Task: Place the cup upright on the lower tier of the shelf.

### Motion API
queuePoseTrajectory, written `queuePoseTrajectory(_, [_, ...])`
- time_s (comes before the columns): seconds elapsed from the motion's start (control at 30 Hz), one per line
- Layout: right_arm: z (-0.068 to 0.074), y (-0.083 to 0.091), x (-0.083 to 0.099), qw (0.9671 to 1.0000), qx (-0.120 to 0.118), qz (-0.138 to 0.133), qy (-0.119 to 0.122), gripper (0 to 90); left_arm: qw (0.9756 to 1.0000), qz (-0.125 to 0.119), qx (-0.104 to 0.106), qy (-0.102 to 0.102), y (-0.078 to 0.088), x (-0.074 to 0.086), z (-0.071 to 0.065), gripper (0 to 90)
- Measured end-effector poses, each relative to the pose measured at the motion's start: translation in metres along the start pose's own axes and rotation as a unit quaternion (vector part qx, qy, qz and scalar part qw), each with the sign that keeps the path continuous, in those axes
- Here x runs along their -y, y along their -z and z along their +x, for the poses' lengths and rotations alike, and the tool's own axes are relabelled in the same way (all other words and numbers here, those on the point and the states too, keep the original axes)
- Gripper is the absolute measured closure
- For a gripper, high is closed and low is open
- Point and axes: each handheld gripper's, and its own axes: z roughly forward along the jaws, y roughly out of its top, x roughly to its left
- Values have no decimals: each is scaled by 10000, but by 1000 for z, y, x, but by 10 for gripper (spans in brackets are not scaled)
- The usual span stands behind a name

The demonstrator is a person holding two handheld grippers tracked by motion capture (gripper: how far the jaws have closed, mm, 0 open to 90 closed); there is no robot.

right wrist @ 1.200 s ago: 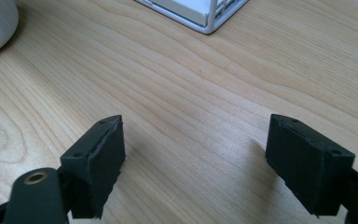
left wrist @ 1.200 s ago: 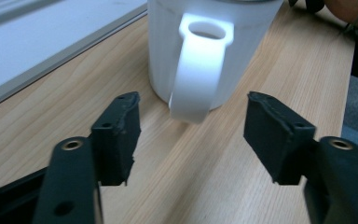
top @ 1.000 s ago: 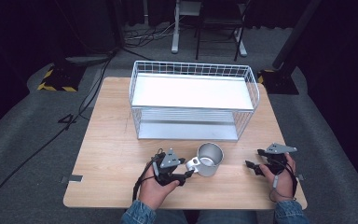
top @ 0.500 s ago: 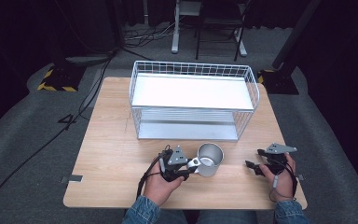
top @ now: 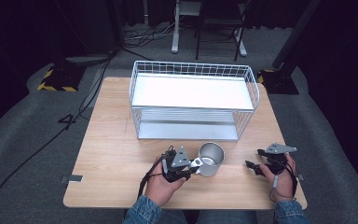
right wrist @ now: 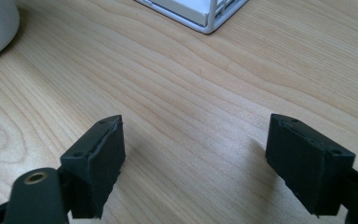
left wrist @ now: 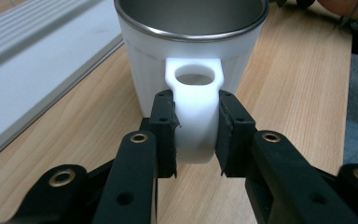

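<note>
At the near desk (top: 107,154) edge, left tongs (left wrist: 196,128) have just closed on the mug (top: 210,159) handle; right tongs (right wrist: 193,163) idle, open. Mug stands upright before the wire rack (top: 193,100). Probably light, rigid, smooth-walled; the handle gives the secure hold, though it may swing.

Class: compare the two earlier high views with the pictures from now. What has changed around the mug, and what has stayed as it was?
The left gripper slid a little toward the mug, and its jaws have just been closing; its pads now clamp the mug's handle. The mug stands upright in the same place on the table. The right gripper rests open on the table, unchanged, and the wire rack has not moved.
</note>
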Motion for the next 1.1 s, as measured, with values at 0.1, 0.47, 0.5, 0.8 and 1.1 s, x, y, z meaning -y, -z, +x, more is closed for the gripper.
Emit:
queuePoseTrajectory(0.1, [0, 0, 0, 10000, 1, -2, 1, 201, 9999, -67, -15, -94, 1, -2, -3, 716])
queuePoseTrajectory(0.47, [0, 0, 0, 10000, 4, -3, -3, 201, 9992, -383, 38, -124, 10, -14, -7, 716])
queuePoseTrajectory(0.5, [0, 0, 0, 10000, 0, -1, 2, 201, 9991, -419, 25, -117, 11, -15, -6, 716])
queuePoseTrajectory(0.8, [0, 0, 0, 10000, 12, -4, 12, 201, 9972, -724, -154, 144, 24, -20, 10, 716])
queuePoseTrajectory(1.1, [1, 0, 0, 10000, 16, -16, 28, 201, 9938, -929, -485, 368, 29, -24, 29, 716])
